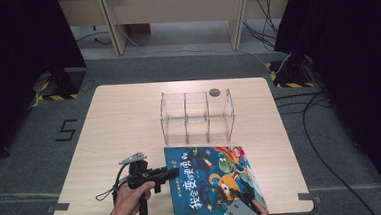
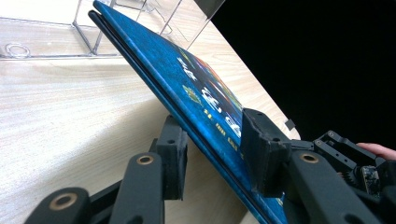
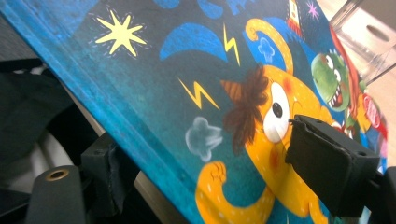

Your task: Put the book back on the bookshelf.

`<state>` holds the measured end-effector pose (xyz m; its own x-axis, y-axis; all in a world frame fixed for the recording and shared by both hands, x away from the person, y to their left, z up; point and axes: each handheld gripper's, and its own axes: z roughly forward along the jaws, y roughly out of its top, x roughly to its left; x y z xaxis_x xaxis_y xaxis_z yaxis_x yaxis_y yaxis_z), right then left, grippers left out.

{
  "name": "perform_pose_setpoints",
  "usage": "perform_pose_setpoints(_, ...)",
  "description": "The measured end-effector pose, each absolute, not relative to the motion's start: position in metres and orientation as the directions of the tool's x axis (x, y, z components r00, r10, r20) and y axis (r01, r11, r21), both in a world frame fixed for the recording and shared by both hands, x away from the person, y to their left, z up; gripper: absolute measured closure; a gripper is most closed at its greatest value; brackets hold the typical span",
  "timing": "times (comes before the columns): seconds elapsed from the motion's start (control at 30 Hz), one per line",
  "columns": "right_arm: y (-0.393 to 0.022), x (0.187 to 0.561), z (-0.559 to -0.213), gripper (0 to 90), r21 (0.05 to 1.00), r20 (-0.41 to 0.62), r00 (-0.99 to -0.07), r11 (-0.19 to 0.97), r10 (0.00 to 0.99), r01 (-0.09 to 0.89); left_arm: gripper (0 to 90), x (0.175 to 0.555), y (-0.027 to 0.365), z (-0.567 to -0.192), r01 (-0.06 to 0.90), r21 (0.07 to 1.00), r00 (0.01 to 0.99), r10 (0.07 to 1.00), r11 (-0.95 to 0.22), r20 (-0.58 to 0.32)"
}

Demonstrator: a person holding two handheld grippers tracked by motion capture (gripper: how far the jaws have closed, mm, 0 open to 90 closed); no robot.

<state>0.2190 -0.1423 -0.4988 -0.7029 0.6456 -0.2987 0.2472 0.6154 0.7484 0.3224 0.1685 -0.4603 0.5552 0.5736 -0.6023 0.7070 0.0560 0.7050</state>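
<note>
Left gripper [image 1: 170, 173] is clamping the book [image 1: 210, 179] by its spine to lift it; right gripper [image 3: 205, 170] is straddling the near edge, jaws wide, not squeezing.

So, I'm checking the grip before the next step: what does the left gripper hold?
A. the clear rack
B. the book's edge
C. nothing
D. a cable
B: in the left gripper view the left gripper has one jaw under and one on the cover of the book, clamped on its edge, which is lifted off the table.
</note>
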Motion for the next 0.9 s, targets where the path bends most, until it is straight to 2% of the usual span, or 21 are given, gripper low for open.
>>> perform_pose_setpoints(0.1,-0.136,0.218,-0.501,17.1,0.73,-0.341,-0.695,0.644,0.633,0.227,61.3,0.322,0.169,-0.46,0.707,0.705,0.554,0.575,0.056,-0.602)
perform_pose_setpoints(0.3,-0.126,0.217,-0.504,19.7,0.705,-0.409,-0.666,0.679,0.624,0.202,61.3,0.322,0.168,-0.46,0.708,0.704,0.553,0.576,0.056,-0.602)
perform_pose_setpoints(0.4,-0.123,0.218,-0.503,30.3,0.698,-0.452,-0.639,0.693,0.622,0.182,60.3,0.322,0.168,-0.46,0.705,0.708,0.561,0.575,0.045,-0.596)
perform_pose_setpoints(0.53,-0.122,0.213,-0.501,39.1,0.684,-0.498,-0.621,0.714,0.605,0.146,58.5,0.321,0.167,-0.457,0.69,0.723,0.578,0.58,0.028,-0.574)
perform_pose_setpoints(0.73,-0.126,0.208,-0.498,44.9,0.73,-0.465,-0.6,0.665,0.651,0.156,55.7,0.321,0.167,-0.453,0.674,0.739,0.603,0.56,0.025,-0.569)
perform_pose_setpoints(0.83,-0.131,0.207,-0.494,45.8,0.772,-0.422,-0.589,0.614,0.689,0.165,50.6,0.32,0.167,-0.451,0.671,0.741,0.609,0.556,0.018,-0.565)
perform_pose_setpoints(0.9,-0.136,0.207,-0.489,46.4,0.811,-0.377,-0.578,0.56,0.724,0.172,47.5,0.32,0.168,-0.452,0.687,0.726,0.601,0.532,0.037,-0.596)
